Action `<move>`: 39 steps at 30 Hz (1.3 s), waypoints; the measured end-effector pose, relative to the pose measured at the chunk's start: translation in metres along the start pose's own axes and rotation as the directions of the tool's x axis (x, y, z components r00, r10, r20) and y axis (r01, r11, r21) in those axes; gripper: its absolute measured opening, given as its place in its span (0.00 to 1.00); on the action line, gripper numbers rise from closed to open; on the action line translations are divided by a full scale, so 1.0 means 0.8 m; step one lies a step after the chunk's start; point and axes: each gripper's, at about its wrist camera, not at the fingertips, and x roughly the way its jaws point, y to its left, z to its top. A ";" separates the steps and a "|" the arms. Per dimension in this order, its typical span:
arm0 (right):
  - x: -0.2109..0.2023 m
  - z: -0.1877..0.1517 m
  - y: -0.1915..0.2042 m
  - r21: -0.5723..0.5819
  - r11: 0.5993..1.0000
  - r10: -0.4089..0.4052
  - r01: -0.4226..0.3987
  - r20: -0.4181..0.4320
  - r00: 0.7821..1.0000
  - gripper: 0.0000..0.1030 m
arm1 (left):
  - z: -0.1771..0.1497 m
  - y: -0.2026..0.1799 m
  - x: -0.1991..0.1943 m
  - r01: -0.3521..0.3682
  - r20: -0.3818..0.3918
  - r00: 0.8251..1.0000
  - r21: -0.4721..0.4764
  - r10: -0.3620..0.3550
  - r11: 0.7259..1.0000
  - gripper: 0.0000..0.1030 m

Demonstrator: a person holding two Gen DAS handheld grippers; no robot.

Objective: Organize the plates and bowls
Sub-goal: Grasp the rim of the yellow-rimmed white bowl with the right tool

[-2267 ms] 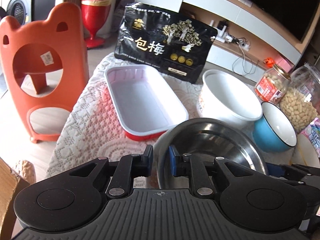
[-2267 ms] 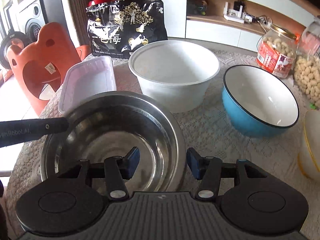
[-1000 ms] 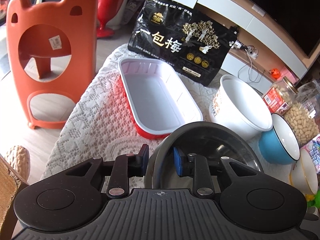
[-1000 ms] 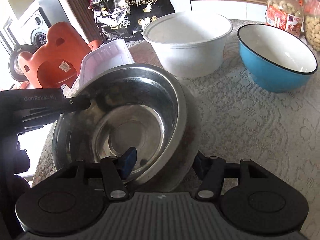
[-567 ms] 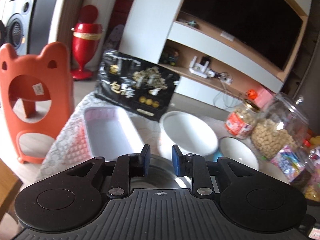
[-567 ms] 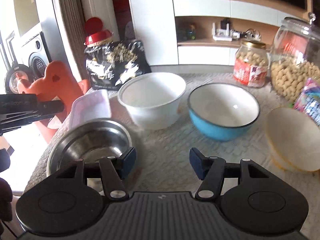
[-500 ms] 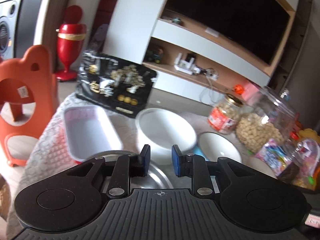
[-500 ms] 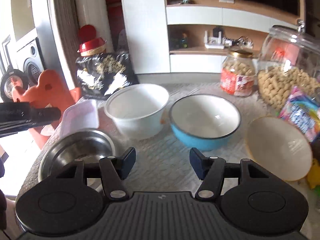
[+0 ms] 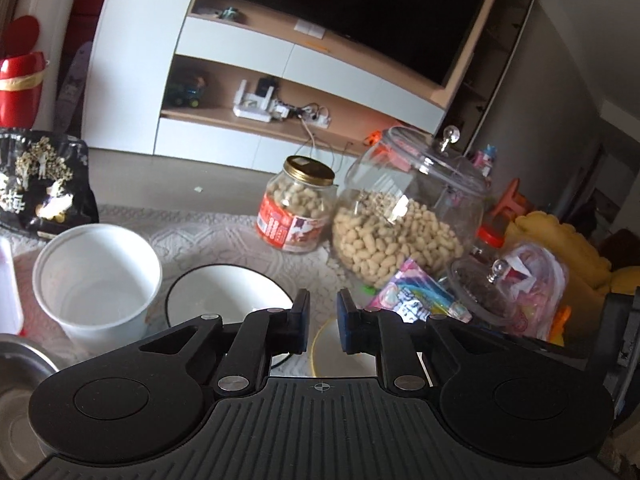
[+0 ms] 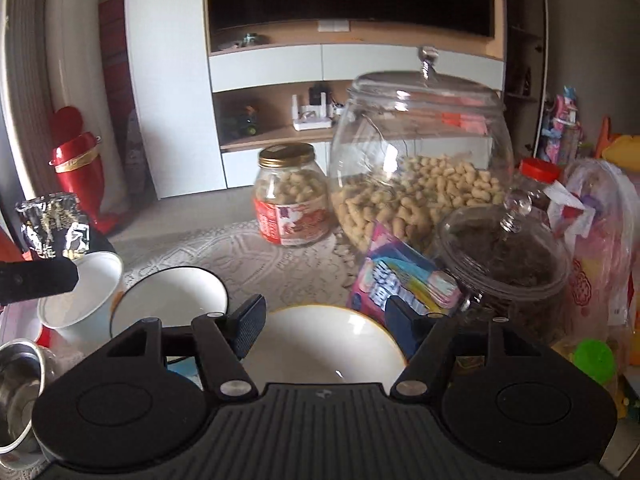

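lace tablecloth [image 9: 224, 240], TV cabinet [image 9: 304, 64], possibly lounge

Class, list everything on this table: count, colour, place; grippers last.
plastic bowl: 1, white, far left
enamel bowl: 1, blue outside, right of the plastic bowl
yellow-rimmed bowl: 1, white, below right gripper
steel bowl: 1, silver, near left
small peanut jar: 1, gold lid, back centre
large peanut jar: 1, clear, right of it
dark-filled jar: 1, clear, front right
snack bag: 1, black, back left
candy packet: 1, pink-blue, before large jar
left gripper: 1, black, shut, empty
right gripper: 1, black, open, jaws just been opening
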 end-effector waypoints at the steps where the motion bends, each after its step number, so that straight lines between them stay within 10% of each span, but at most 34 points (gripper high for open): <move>1: 0.007 -0.003 -0.007 0.004 1.000 -0.004 0.004 -0.017 1.000 0.60 | -0.007 -0.001 0.011 0.017 -0.005 1.000 -0.011 -0.017 1.000 0.17; 7: 0.026 -0.018 -0.029 0.001 1.000 0.029 -0.029 -0.101 0.994 0.44 | -0.029 0.009 0.072 0.050 -0.163 0.984 -0.117 -0.069 0.992 0.18; 39: 0.125 -0.049 -0.085 0.215 0.974 0.143 -0.077 -0.311 0.940 0.38 | -0.075 0.001 0.186 -0.072 -0.299 0.953 -0.083 0.044 0.994 0.23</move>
